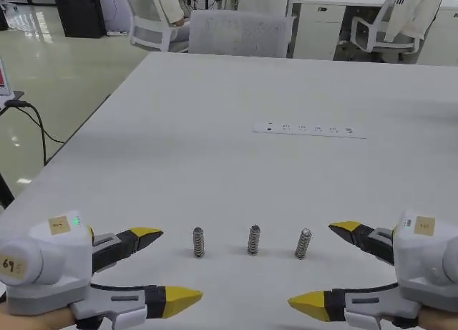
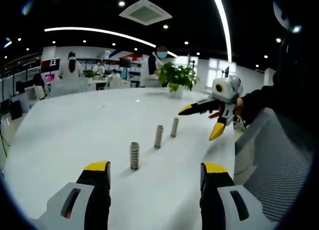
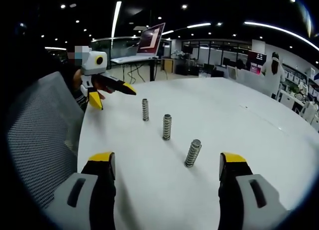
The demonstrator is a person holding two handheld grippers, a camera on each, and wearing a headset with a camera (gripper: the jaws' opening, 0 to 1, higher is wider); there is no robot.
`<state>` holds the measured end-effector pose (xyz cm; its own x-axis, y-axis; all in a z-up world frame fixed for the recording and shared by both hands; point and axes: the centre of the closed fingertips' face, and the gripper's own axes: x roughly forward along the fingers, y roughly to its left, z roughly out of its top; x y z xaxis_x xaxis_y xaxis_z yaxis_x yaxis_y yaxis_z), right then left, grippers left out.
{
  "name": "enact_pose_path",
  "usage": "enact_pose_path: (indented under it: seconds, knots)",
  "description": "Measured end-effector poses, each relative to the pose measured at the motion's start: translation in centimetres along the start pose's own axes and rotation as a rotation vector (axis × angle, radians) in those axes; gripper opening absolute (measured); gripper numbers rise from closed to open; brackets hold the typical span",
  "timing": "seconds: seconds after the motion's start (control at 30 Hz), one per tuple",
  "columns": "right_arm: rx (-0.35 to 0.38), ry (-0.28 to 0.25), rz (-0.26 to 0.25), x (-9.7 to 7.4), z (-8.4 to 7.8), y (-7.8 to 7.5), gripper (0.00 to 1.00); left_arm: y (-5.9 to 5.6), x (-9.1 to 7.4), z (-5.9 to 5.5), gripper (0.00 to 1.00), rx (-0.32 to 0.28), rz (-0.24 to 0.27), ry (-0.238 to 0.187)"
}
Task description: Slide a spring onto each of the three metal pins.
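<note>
Three coiled springs stand in a row on the white table, each on a pin: the left spring [image 1: 198,242], the middle spring [image 1: 253,240] and the right spring [image 1: 303,243], which leans a little. My left gripper [image 1: 168,267] is open and empty at the row's left end. My right gripper [image 1: 322,265] is open and empty at its right end. In the left gripper view the springs [image 2: 134,155] [image 2: 158,136] [image 2: 175,126] recede ahead of the open jaws, with the right gripper [image 2: 209,115] beyond. The right gripper view shows the leaning spring [image 3: 193,152] nearest and the left gripper [image 3: 107,88] past the row.
A flush power strip [image 1: 309,129] lies mid-table beyond the springs. Grey and white chairs [image 1: 240,33] stand at the far edge. The table's left edge [image 1: 71,137] drops to a floor with a black cable [image 1: 36,126]. A mesh chair back [image 2: 274,160] is near me.
</note>
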<state>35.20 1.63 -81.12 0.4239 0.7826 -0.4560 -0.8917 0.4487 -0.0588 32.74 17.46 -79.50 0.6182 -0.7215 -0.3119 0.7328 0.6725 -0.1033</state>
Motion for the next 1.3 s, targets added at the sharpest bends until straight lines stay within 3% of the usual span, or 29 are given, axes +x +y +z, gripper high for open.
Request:
enact_pose_path:
  seconds: [0.47,1.3]
  knots:
    - [0.011,-0.003,0.000,0.2,0.0,0.1,0.86,0.3,0.0,-1.2,0.72,-0.007,0.027,0.015]
    - [0.012,0.007,-0.009,0.2,0.0,-0.1,0.86,0.2,0.0,-1.3,0.71,-0.003,0.026,0.018]
